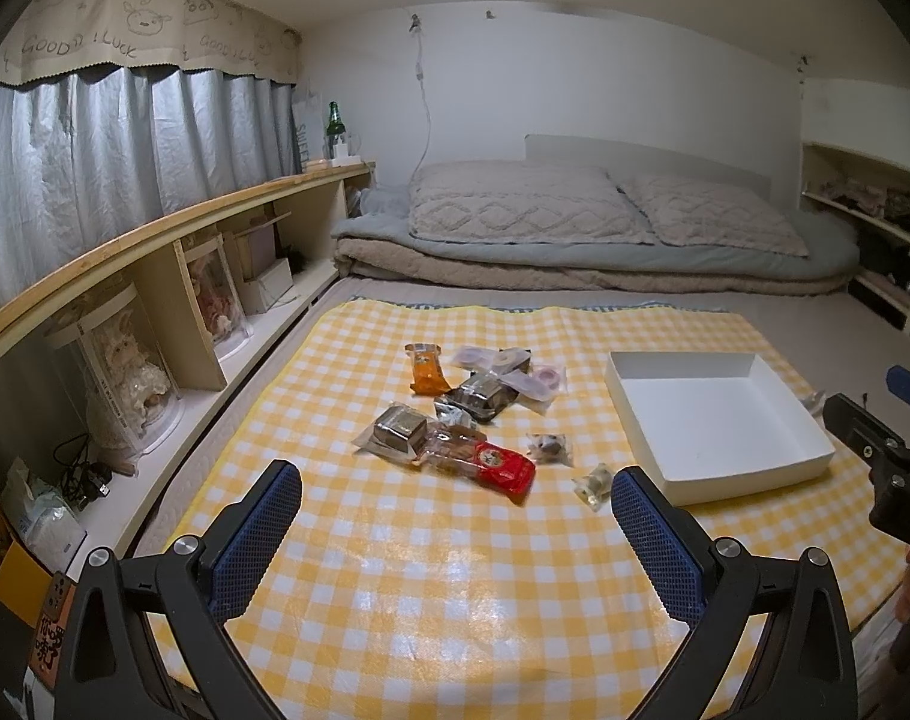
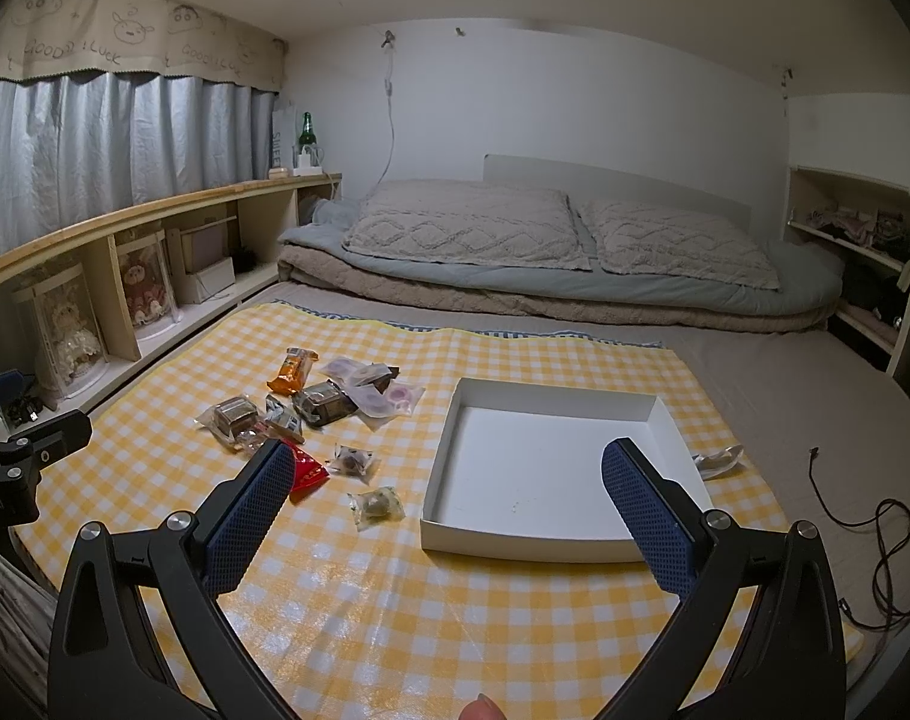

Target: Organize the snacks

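Note:
Several wrapped snacks lie in a loose heap on a yellow checked mat: an orange packet, a red packet, dark squares in clear wrap, and small clear-wrapped sweets. An empty white shallow box sits to their right. My left gripper hovers open just short of the heap. My right gripper hangs open over the near edge of the box, nothing between its fingers.
The mat lies on a bed with pillows and folded bedding at the far end. A low wooden shelf with dolls and boxes runs along the left. A black cable trails on the sheet at right. An empty wrapper lies beside the box.

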### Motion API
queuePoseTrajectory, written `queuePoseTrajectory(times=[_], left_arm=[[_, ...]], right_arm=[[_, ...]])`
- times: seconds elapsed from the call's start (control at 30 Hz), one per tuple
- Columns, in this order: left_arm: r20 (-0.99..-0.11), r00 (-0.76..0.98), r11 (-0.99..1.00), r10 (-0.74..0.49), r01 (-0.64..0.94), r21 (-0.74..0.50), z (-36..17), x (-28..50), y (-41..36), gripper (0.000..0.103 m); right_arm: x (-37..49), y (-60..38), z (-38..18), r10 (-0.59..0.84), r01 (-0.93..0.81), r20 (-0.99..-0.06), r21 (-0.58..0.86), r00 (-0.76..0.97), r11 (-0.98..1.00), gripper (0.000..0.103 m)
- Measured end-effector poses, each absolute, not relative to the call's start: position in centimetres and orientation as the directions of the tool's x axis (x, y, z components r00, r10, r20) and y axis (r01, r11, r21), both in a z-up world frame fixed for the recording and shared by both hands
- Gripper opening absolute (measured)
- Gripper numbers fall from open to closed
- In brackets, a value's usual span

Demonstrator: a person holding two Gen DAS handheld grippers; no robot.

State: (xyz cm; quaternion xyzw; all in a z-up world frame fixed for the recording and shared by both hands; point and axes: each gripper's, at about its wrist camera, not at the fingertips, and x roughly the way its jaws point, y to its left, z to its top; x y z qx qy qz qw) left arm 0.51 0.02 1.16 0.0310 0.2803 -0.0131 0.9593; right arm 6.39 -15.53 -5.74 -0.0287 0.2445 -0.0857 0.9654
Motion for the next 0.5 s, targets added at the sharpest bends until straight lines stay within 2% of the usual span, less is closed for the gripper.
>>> queuePoseTrajectory(times=[0.5], left_arm=[[-0.535, 0.845, 0.998, -0.001, 0.037, 0.057, 1.7, -0.32, 0.23, 0.103]], right_arm=[[6.37, -15.53, -5.67, -0.179, 0.15, -0.466, -0.097, 0.867, 0.984, 0.103]])
